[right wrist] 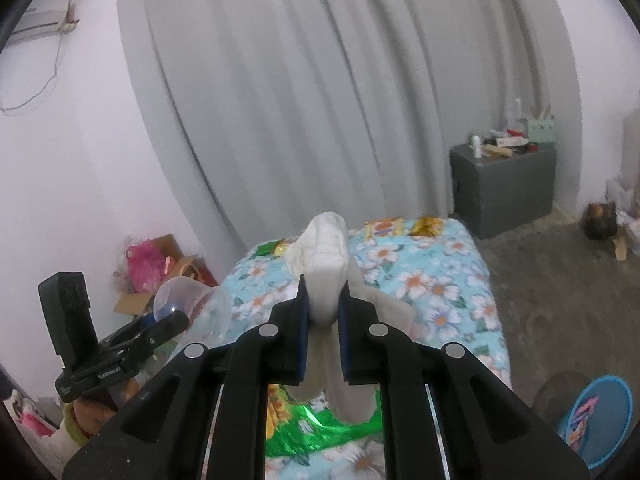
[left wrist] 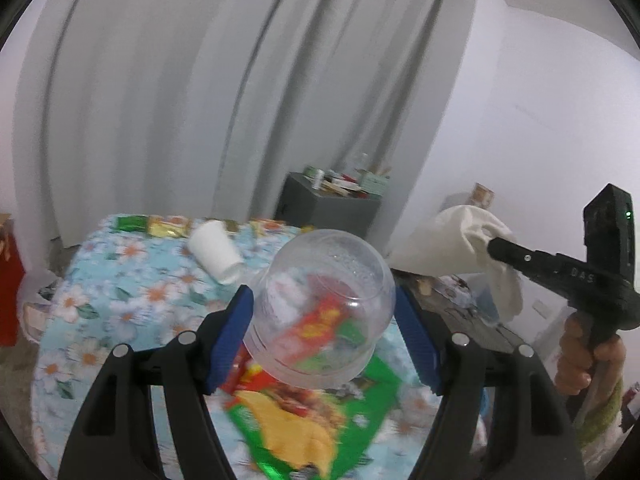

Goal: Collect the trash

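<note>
Closest to your left camera, your left gripper (left wrist: 324, 320) has its blue fingers (left wrist: 230, 336) pressed against both sides of a clear plastic container (left wrist: 320, 308), which it holds lifted and tilted above the table, its wide mouth toward the lens. Closest to your right camera, your right gripper (right wrist: 323, 312) is clamped on a bunched white cloth (right wrist: 324, 264); the fabric rises above the fingertips in a rounded fold and hangs down between the jaws below them.

Under both grippers lies a green and yellow snack wrapper (left wrist: 304, 428), flat on the table with the blue floral tablecloth (left wrist: 120, 280). Seen through the container's wall, the wrapper's red and green print is blurred.

In the left view your right gripper reaches in from the right edge, the cloth draped off its tip, beside the container but apart from it. In the right view the left gripper sits at lower left with the container at its tip.

Further out on the tablecloth a white paper cup (left wrist: 216, 252) lies on its side. Past it, along the far edge, a row of small green and gold wrappers (left wrist: 160, 226) lies flat.

Beyond the table stands a gray cabinet (right wrist: 504, 188) with clutter on top, against a gray curtain (left wrist: 200, 80). A blue bin (right wrist: 600, 420) stands on the floor at the right view's lower right.
</note>
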